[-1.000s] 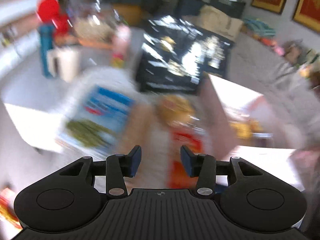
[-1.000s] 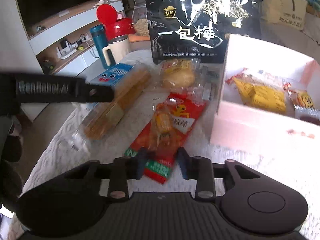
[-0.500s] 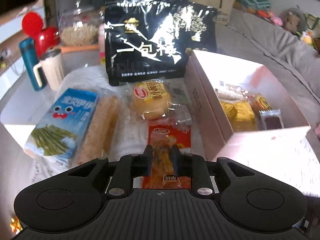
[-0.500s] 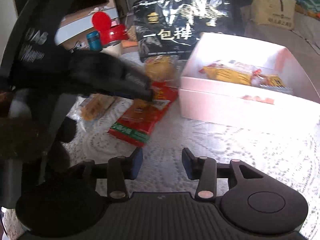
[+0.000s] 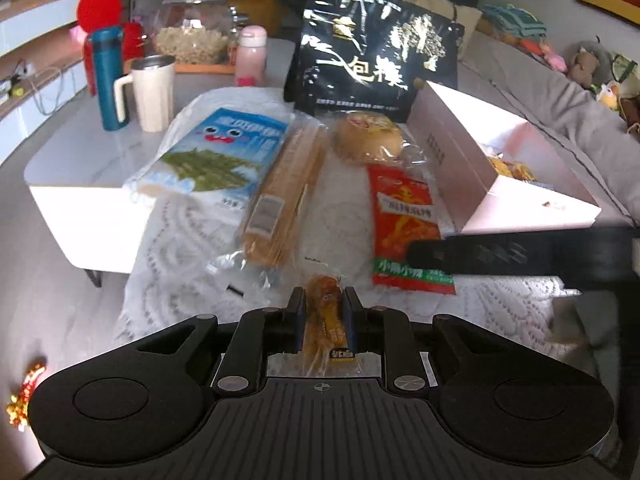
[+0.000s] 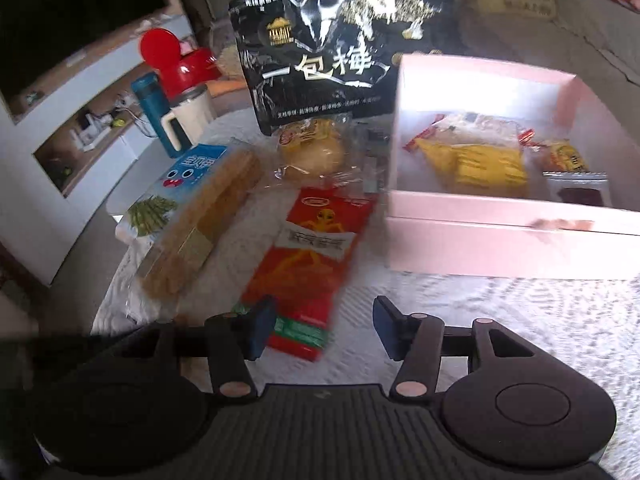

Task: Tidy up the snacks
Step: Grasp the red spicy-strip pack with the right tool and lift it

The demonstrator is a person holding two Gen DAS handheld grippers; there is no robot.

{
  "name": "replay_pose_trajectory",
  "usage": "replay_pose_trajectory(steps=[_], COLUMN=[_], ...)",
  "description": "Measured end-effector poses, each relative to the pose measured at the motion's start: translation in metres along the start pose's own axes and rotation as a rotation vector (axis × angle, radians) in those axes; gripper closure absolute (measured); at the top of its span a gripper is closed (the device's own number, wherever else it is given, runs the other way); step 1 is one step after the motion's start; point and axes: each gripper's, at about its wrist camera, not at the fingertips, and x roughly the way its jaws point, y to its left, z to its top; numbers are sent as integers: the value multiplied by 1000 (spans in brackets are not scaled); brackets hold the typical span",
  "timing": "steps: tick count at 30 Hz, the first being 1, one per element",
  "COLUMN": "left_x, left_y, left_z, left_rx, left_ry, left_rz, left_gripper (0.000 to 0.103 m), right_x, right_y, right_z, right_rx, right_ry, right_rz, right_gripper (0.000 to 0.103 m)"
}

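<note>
My left gripper (image 5: pixel 323 300) is shut on a small orange snack packet (image 5: pixel 325 322), held just above the white lace cloth. Ahead of it lie a red snack bag (image 5: pixel 404 216), a long biscuit pack (image 5: pixel 284 188), a wrapped bun (image 5: pixel 368 138) and a blue seaweed pack (image 5: pixel 218 152). My right gripper (image 6: pixel 324 328) is opening; the near end of the red snack bag (image 6: pixel 312 256) lies between its fingers, and the pads do not press on it. The pink box (image 6: pixel 500 240) on the right holds several snacks, among them a yellow pack (image 6: pixel 476 160).
A big black bag (image 5: pixel 372 52) stands upright behind the snacks. A cream mug (image 5: pixel 150 92), a teal bottle (image 5: pixel 106 76), a glass jar (image 5: pixel 192 36) and a pink bottle (image 5: pixel 251 54) stand at the back left. A grey sofa (image 5: pixel 560 112) runs along the right.
My left gripper closed on the small orange packet that lay on the red bag and drew it back toward me. My right gripper opened and now sits over the red bag's near end.
</note>
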Motion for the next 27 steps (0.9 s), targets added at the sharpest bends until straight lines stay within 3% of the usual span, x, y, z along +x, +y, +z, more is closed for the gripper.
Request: replay_pose_trajectory(steps=[2, 9, 11, 13, 14, 16, 18, 23, 27], left_x=[-2, -3, -3, -3, -3, -4, -3, -2, -2], left_y=[4, 8, 9, 10, 10, 10, 10, 7, 1], left_z=[-2, -8, -9, -9, -9, -10, -10, -10, -14], left_rx=[-23, -33, -42, -51, -54, -59, -64, -57, -5], left_ry=[0, 2, 1, 3, 3, 5, 6, 6, -13], left_rz=[-15, -33, -39, -41, -41, -40, -40, -37, -20], left_gripper=[79, 77, 77, 76, 76, 76, 76, 75, 75], right_x=[11, 30, 27, 19, 14, 4, -6, -21, -21], right_y=[11, 41, 41, 41, 40, 37, 31, 5, -11], right_z=[5, 16, 15, 11, 8, 3, -5, -22, -12], right_rx=[8, -110, -131, -165, -184, -211, -244, -267, -163], right_ry=[37, 28, 28, 34, 43, 62, 81, 89, 82], right_rz=[-6, -104, -97, -78, -56, -10, 16, -24, -2], right_gripper=[48, 48, 54, 70, 71, 86, 93, 93, 88])
